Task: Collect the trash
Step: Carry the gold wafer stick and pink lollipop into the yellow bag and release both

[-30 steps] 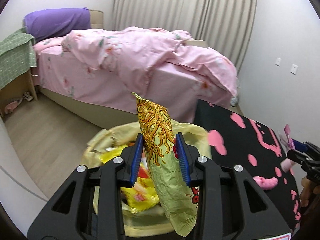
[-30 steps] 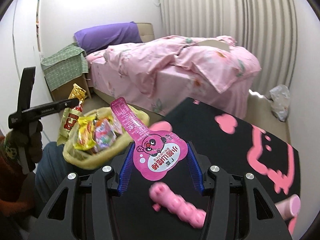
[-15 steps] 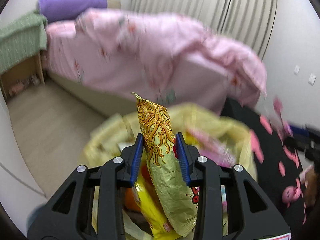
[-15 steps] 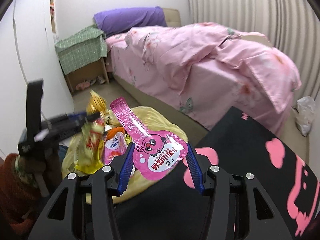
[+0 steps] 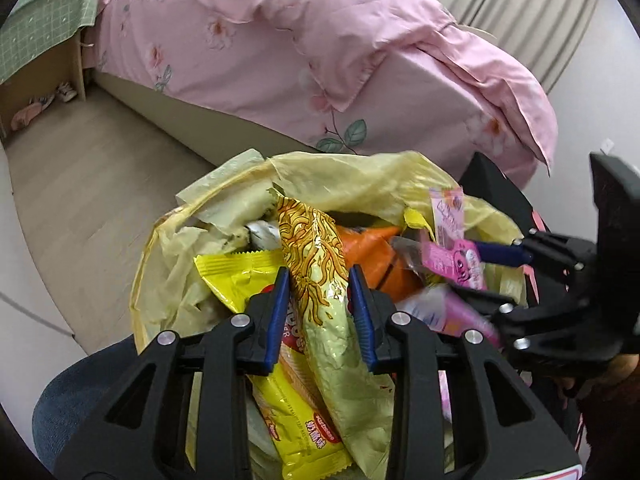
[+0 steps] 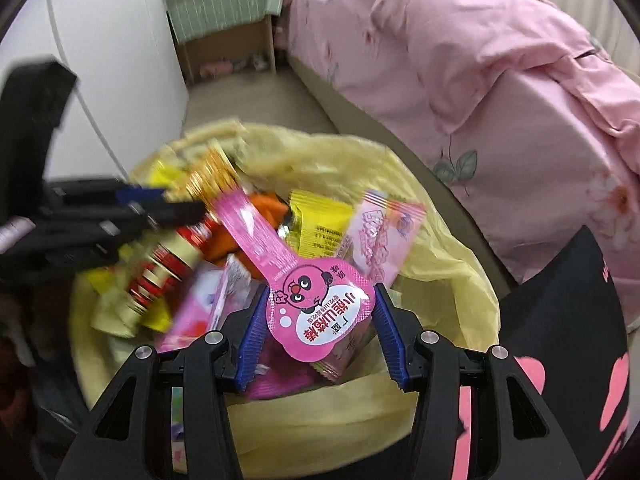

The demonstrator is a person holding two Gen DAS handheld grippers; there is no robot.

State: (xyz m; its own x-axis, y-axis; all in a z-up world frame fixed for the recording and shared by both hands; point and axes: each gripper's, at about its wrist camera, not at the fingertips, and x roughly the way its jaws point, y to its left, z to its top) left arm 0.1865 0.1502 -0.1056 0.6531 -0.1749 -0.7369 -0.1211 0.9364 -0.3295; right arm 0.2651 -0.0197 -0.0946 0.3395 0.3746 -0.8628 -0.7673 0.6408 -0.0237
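A bin lined with a yellow bag (image 5: 360, 176) (image 6: 432, 248) holds several snack wrappers. My left gripper (image 5: 318, 312) is shut on a gold-and-green noodle snack packet (image 5: 320, 280) and holds it over the open bin. My right gripper (image 6: 318, 332) is shut on a pink wrapper with a cartoon face (image 6: 316, 304), also over the bin. In the left wrist view the right gripper (image 5: 480, 270) comes in from the right with the pink wrapper (image 5: 452, 256). In the right wrist view the left gripper (image 6: 172, 206) is blurred at the left.
A bed with pink floral bedding (image 5: 320, 40) (image 6: 500, 60) stands behind the bin. A black table with pink shapes (image 6: 568, 340) is at the right. A wooden nightstand under a green cloth (image 5: 44, 40) stands at the far left, beside bare floor (image 5: 80, 184).
Both grippers have moved from the table side to above the bin, tilting down toward it. Each still holds its wrapper.
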